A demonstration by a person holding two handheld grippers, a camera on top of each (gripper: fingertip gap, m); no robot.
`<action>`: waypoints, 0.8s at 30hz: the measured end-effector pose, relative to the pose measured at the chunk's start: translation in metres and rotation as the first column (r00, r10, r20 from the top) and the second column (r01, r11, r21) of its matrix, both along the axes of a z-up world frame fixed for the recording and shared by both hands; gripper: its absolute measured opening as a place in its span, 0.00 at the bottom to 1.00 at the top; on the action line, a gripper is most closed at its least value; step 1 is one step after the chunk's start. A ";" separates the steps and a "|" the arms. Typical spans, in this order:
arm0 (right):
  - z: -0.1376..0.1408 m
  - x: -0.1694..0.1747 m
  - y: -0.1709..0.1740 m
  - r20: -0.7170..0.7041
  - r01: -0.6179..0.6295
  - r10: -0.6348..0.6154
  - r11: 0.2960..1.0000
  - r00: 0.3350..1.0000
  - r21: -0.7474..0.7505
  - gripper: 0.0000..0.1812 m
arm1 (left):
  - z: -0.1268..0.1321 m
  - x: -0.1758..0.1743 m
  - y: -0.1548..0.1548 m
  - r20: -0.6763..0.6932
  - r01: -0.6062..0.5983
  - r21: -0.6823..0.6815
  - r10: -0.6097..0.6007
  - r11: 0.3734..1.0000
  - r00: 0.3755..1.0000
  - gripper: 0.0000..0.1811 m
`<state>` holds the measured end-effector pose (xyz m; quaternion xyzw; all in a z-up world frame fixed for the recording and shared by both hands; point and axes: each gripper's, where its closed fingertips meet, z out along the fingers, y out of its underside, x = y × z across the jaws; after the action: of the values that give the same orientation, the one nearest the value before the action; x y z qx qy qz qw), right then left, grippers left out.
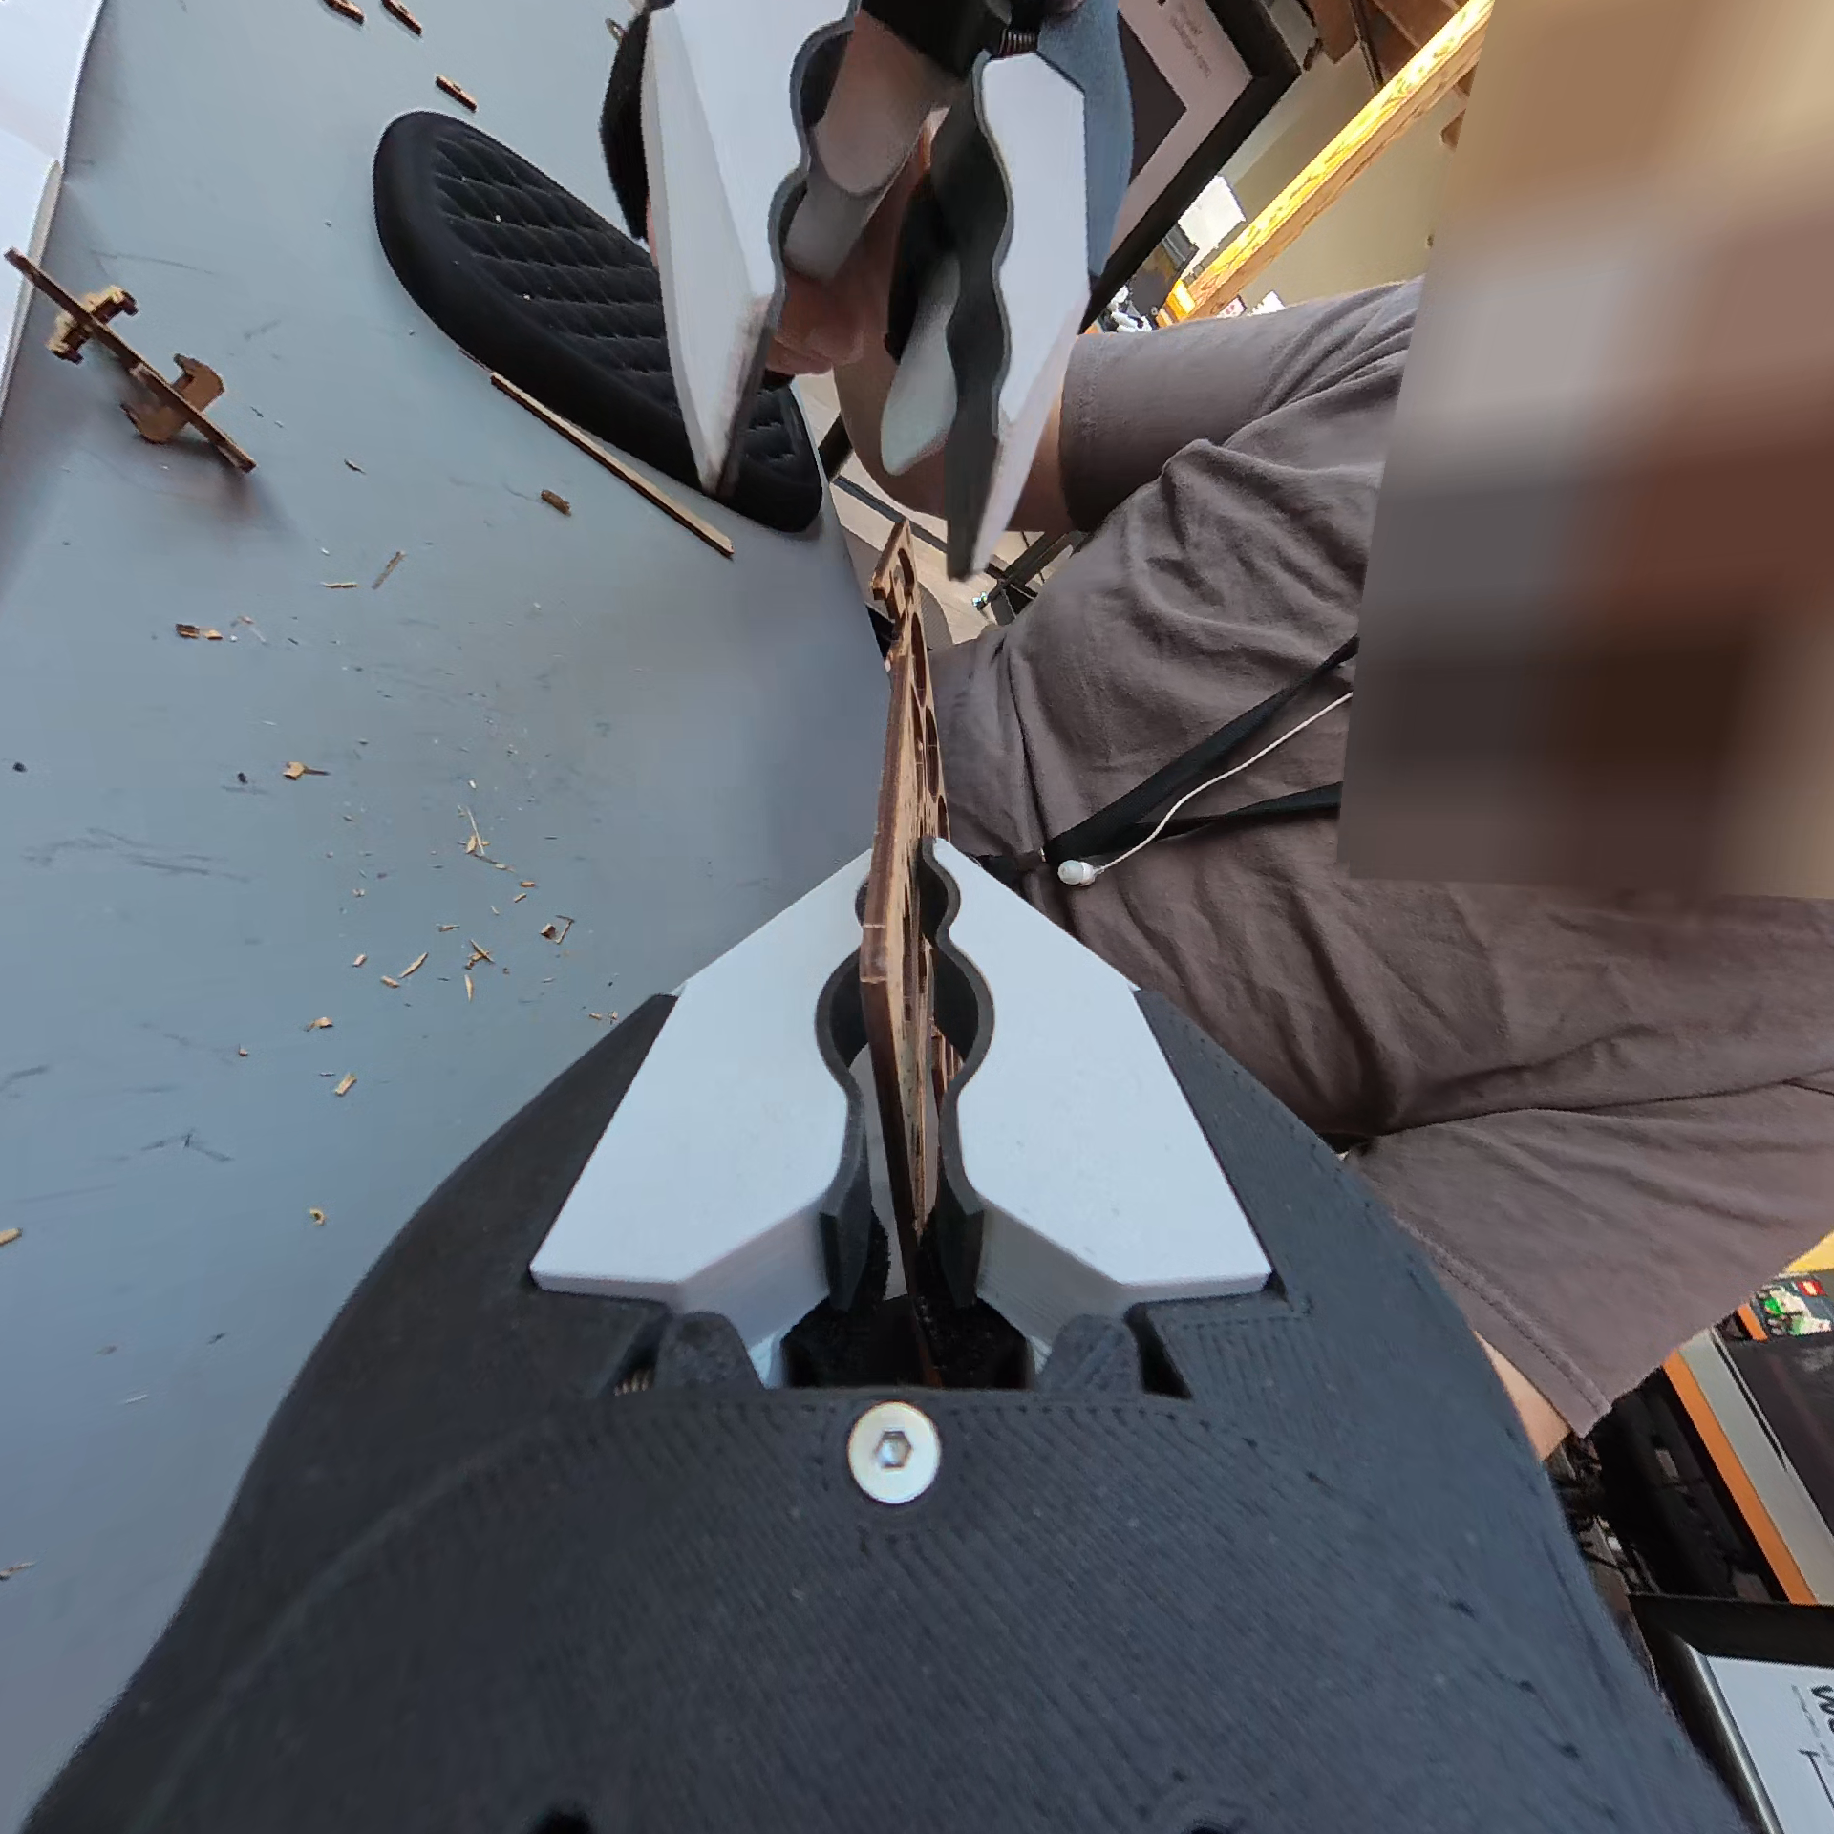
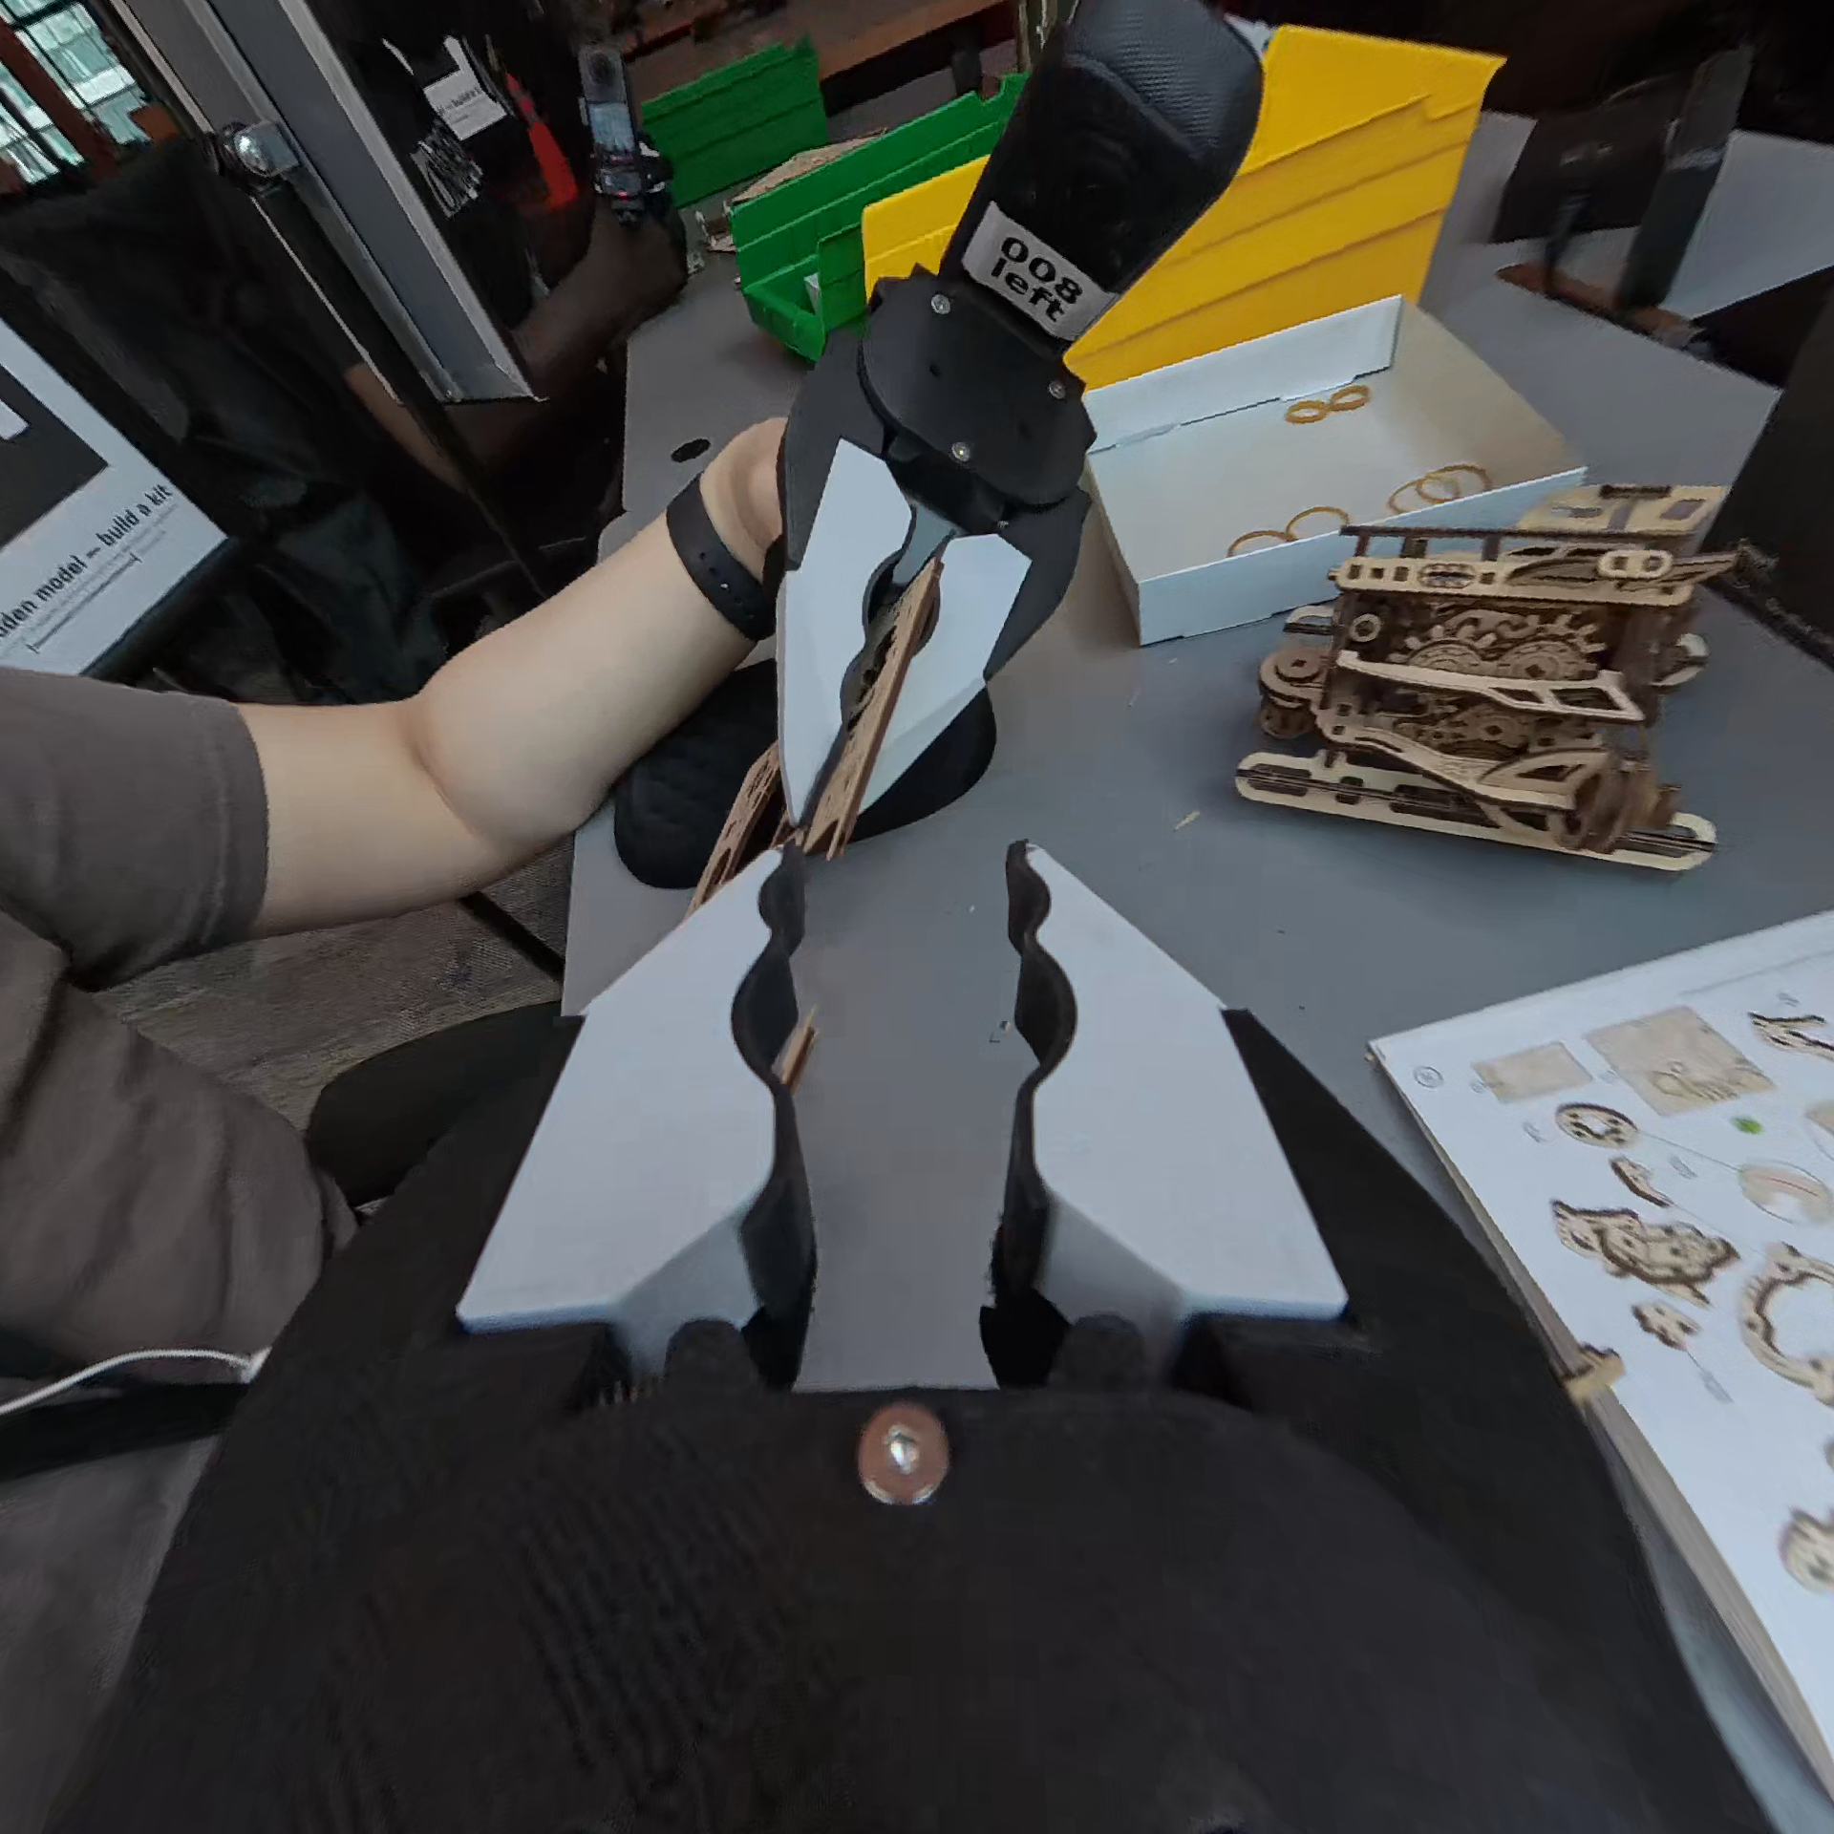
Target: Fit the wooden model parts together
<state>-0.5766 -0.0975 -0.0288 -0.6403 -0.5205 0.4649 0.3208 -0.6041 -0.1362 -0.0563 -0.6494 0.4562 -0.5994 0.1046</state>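
My left gripper (image 1: 898,865) is shut on a thin wooden plate with round holes (image 1: 908,695). The plate stands edge-on and sticks out past the fingertips, above the table's edge. In the right wrist view the same left gripper (image 2: 832,806) points down toward me with the plate (image 2: 883,675) between its fingers. My right gripper (image 2: 903,858) is open, and its tips are just in front of the plate's lower end. A small wooden sliver (image 2: 799,1052) sits against its left finger's inner pad. The right gripper (image 1: 844,526) also shows open in the left wrist view, above the plate.
On the grey table (image 2: 1191,893) stand a built wooden model (image 2: 1469,695), a white box with rubber bands (image 2: 1290,476), an instruction booklet (image 2: 1637,1191) and yellow (image 2: 1340,198) and green bins (image 2: 794,248). A black pad (image 1: 556,298), a wooden sub-assembly (image 1: 149,367), a thin strip (image 1: 605,461) and wood chips lie on it. The grippers' ends are close to 6 cm from one another.
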 end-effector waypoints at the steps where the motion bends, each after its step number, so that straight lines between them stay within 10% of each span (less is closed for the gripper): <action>1: -0.002 -0.011 0.001 0.019 -0.021 0.022 0.998 1.000 -0.061 0.22 | -0.002 0.000 0.001 -0.006 -0.004 -0.005 0.004 1.000 1.000 0.00; 9: -0.023 -0.030 -0.017 0.049 -0.198 0.260 0.833 0.964 -0.517 0.01 | -0.007 0.002 0.005 -0.032 -0.021 -0.035 0.020 0.999 0.999 0.00; 24: -0.053 -0.016 0.010 -0.009 -0.169 0.181 0.900 0.983 -0.402 0.02 | -0.027 0.010 0.040 -0.063 -0.172 -0.184 0.163 0.968 0.985 0.00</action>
<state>-0.5931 -0.0878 -0.0816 -0.6496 -0.4743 0.5792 0.1322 -0.5943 -0.0963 -0.0836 -0.7066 0.3431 -0.6134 0.0821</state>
